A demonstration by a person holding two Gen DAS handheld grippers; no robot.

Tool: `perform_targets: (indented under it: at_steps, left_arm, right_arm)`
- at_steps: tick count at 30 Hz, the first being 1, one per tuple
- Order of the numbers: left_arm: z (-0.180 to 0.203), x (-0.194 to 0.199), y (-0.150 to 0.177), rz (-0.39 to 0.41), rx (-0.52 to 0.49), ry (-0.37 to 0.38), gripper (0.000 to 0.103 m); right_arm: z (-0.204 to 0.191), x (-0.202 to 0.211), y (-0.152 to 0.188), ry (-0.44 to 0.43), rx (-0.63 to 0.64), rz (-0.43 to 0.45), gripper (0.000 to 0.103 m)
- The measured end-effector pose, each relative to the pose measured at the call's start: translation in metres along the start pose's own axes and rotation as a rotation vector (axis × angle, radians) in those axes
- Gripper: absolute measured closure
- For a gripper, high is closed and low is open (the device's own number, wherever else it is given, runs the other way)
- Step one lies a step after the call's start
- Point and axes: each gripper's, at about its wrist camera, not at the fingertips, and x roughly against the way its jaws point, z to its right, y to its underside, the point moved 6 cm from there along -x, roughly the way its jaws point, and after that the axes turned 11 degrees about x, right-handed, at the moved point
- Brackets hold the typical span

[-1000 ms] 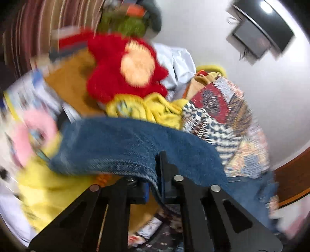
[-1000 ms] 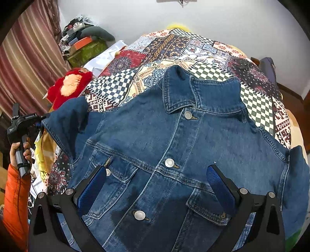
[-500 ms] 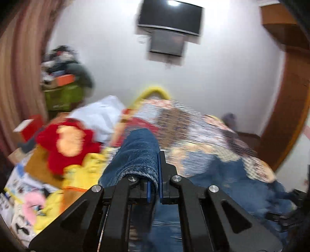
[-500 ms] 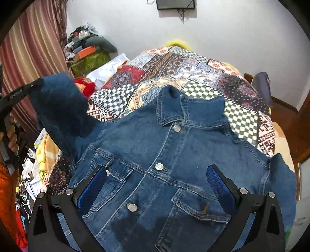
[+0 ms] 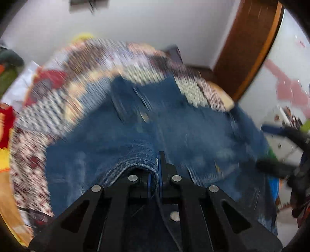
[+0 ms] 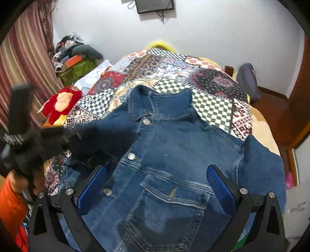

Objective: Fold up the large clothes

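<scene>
1. The left gripper [image 5: 154, 174] pointed steeply down over the bed [image 6: 261, 124], its black fingers [image 5: 168, 170] pressed together on the cuff of the sleeve [image 5: 133, 160] of the denim jacket [image 6: 174, 155]; the folded cuff edge bulged out beside the pads.
2. In the right wrist view, the left gripper [image 6: 77, 141] appeared as a dark blur at the left, over the jacket's side, gripped by a hand [image 6: 21, 180] with an orange sleeve [image 6: 9, 201].
3. The right gripper [image 6: 155, 188] hovered above the jacket's lower front, also angled downward. Its fingers [image 6: 220, 186], faced with blue ribbed pads, stood wide apart and held nothing.
4. The jacket lay front up on the bed, collar toward the far wall, buttoned with metal buttons [image 6: 146, 121]. It was dark blue denim with paler stitched seams and a flap chest pocket [image 6: 174, 195]; the other sleeve [image 6: 261, 162] lay folded at the right edge.
5. The bed was covered by a patchwork quilt [image 6: 193, 77] of checkered and floral panels.
6. A red plush toy [image 6: 62, 104] lay at the bed's left side. Behind it stood a heap of clothes and boxes [image 6: 75, 56] and a striped curtain [image 6: 25, 58]. A screen [image 6: 155, 5] hung on the white wall, and a brown wooden door frame [image 5: 250, 44] rose at the right.
7. The left wrist view was motion-blurred, so fine detail of the quilt there could not be told.
</scene>
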Motion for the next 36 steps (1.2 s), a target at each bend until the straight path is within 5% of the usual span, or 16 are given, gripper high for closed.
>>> perform_targets:
  at_steps: [5,7,8,9,11,14,18,25,33,36]
  left_arm:
    - [0.016,-0.029,0.034,-0.148,-0.067,0.02,0.097]
    - [0.021,-0.027,0.044,-0.171,-0.104,-0.009,0.086]
    - [0.021,-0.023,0.048,-0.18,-0.116,-0.016,0.073]
    - [0.02,-0.017,0.051,-0.173,-0.117,-0.011,0.055]
    - [0.014,0.001,0.053,-0.133,-0.099,0.001,0.039]
    - [-0.009,0.032,0.052,-0.069,-0.047,-0.002,0.032]
    - [-0.064,0.077,0.052,0.056,0.029,-0.11,0.015]
    - [-0.168,0.108,0.081,0.092,0.179,-0.312,0.015]
    - [-0.228,0.09,0.109,0.048,0.337,-0.317,0.015]
    - [-0.233,0.069,0.11,0.01,0.351,-0.31,0.015]
  right_arm:
    - [0.004,-0.006,0.007,-0.01,-0.022,-0.027,0.0]
    - [0.0,-0.009,0.005,-0.021,-0.016,-0.038,0.0]
    - [-0.003,-0.009,0.003,-0.025,-0.007,-0.039,0.0]
    - [-0.007,-0.01,0.001,-0.026,0.002,-0.038,0.0]
    - [-0.018,-0.01,-0.006,-0.029,0.034,-0.028,0.0]
    - [-0.04,-0.011,-0.02,-0.048,0.077,-0.01,0.0]
    - [-0.075,-0.019,-0.037,-0.082,0.139,-0.005,0.0]
    - [-0.159,-0.07,-0.047,-0.149,0.333,-0.09,0.0]
    - [-0.215,-0.153,-0.023,-0.131,0.527,-0.29,0.001]
    - [-0.213,-0.172,-0.021,-0.038,0.571,-0.286,0.014]
